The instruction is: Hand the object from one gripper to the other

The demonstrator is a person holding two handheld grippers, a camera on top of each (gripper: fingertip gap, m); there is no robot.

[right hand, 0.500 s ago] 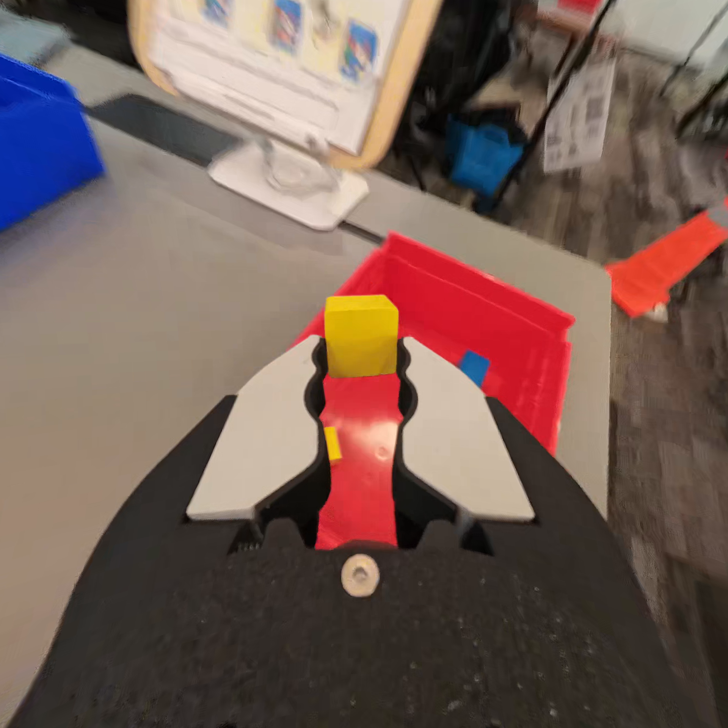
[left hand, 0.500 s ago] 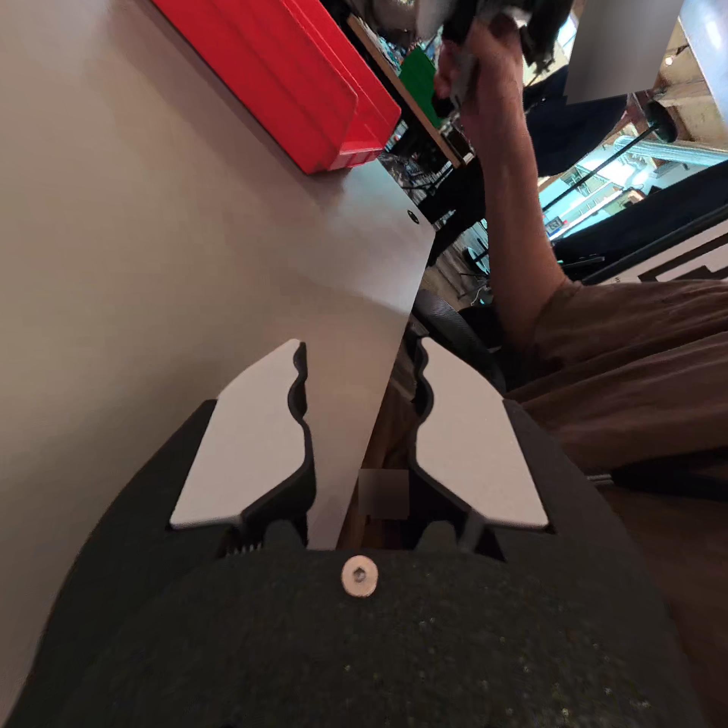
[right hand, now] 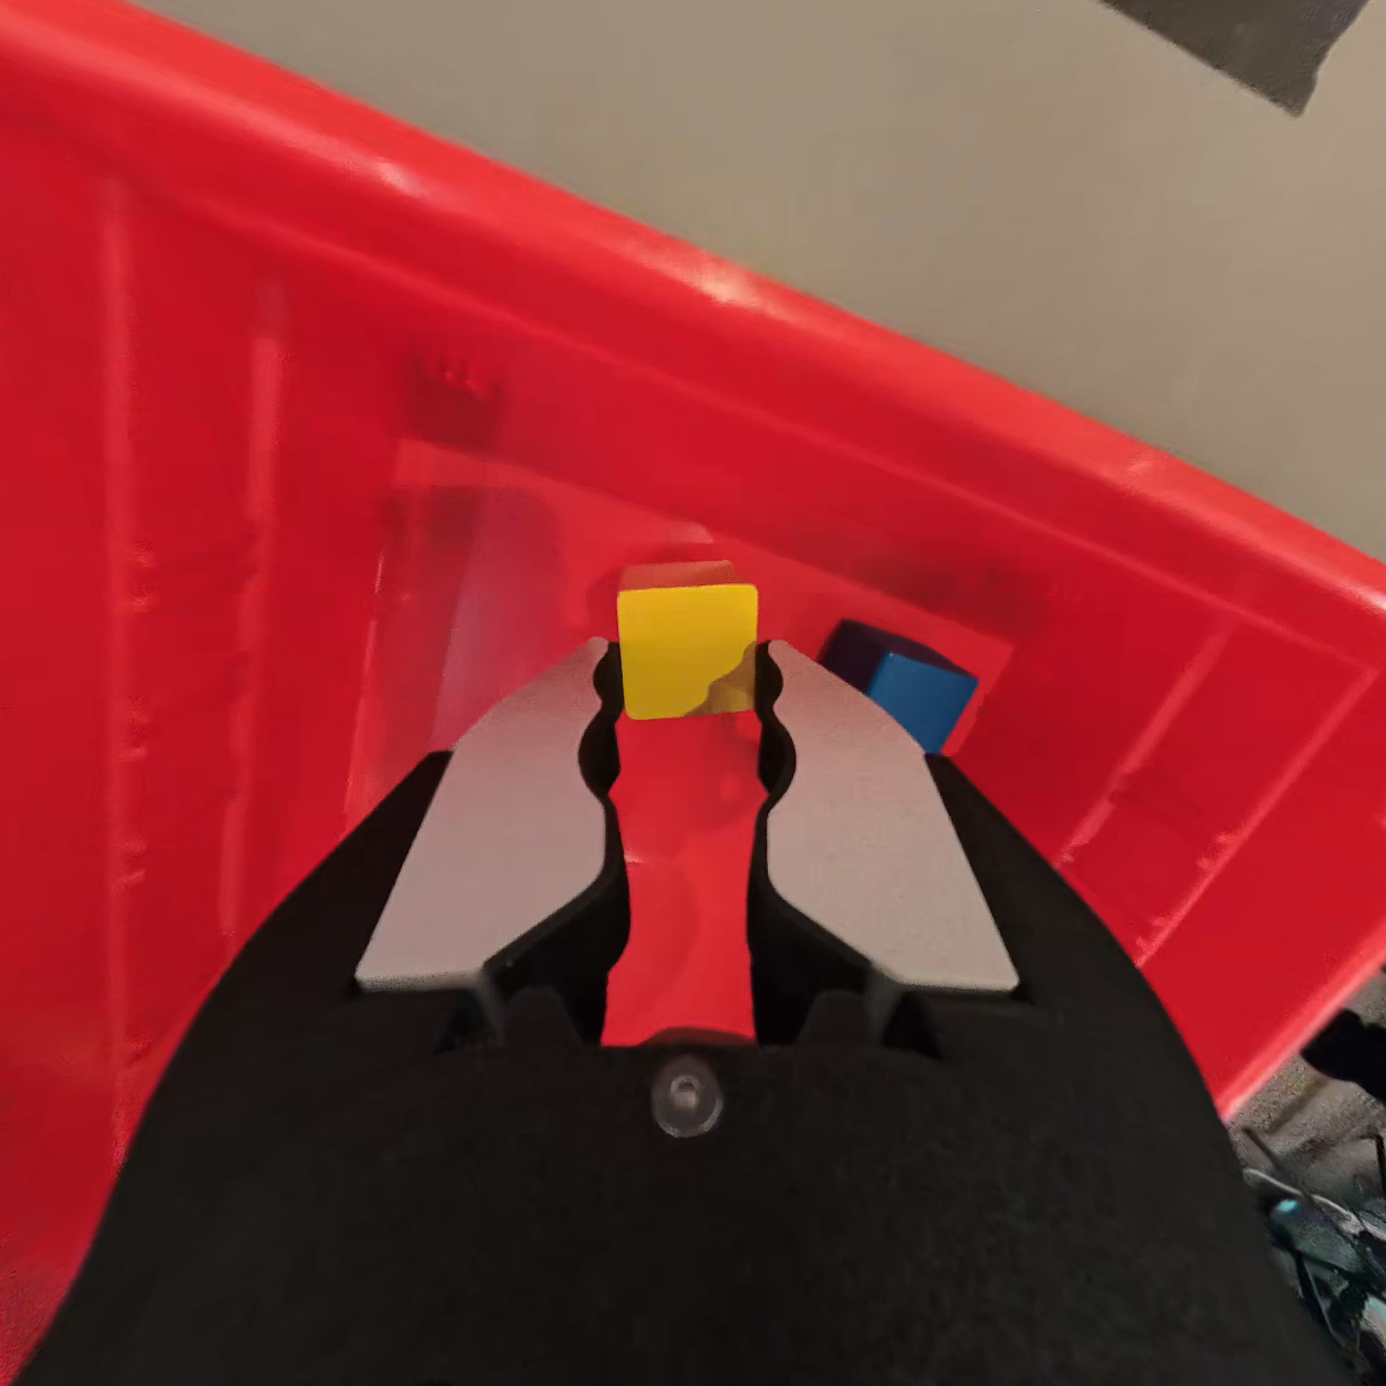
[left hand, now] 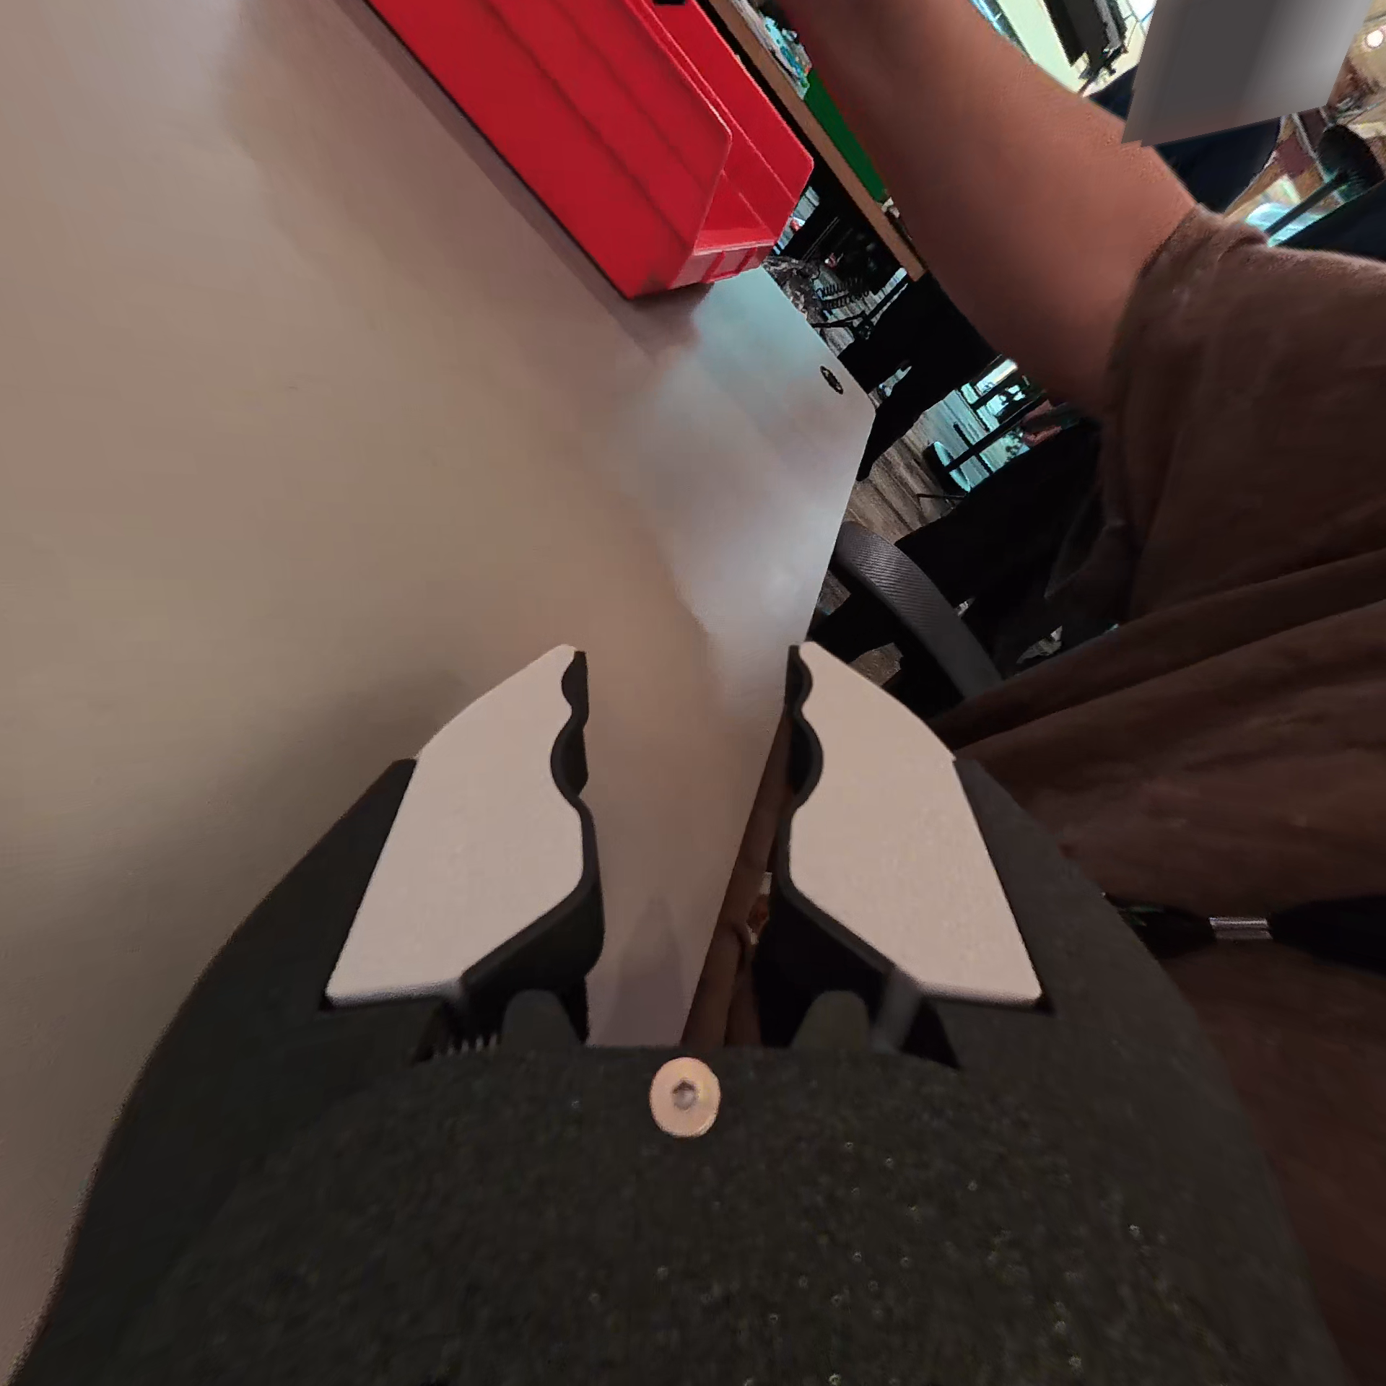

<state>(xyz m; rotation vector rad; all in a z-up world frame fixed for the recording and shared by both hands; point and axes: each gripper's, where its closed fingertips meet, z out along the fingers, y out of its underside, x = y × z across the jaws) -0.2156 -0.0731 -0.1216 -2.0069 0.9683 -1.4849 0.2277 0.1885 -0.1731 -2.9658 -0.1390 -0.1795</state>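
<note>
My right gripper (right hand: 686, 656) is shut on a yellow cube (right hand: 686, 651), pinched between its fingertips, and holds it low inside a red bin (right hand: 525, 315). A blue cube (right hand: 919, 697) lies on the bin floor just right of the yellow one. My left gripper (left hand: 686, 667) is open and empty, over the near edge of the grey table (left hand: 262, 450). The red bin also shows in the left wrist view (left hand: 600, 135) at the far side of the table. The person's arm (left hand: 997, 172) reaches over it; the right gripper itself is out of that view.
The table edge runs between the left fingers, with a chair armrest (left hand: 915, 607) and the person's brown sleeve (left hand: 1237, 525) beyond it. The bin walls close in around the right gripper. Bare tabletop shows beyond the bin's far rim.
My right gripper has moved forward and down with the yellow cube, from above the bin's near end to inside it. My left gripper has shifted slightly; the person's arm has reached farther across.
</note>
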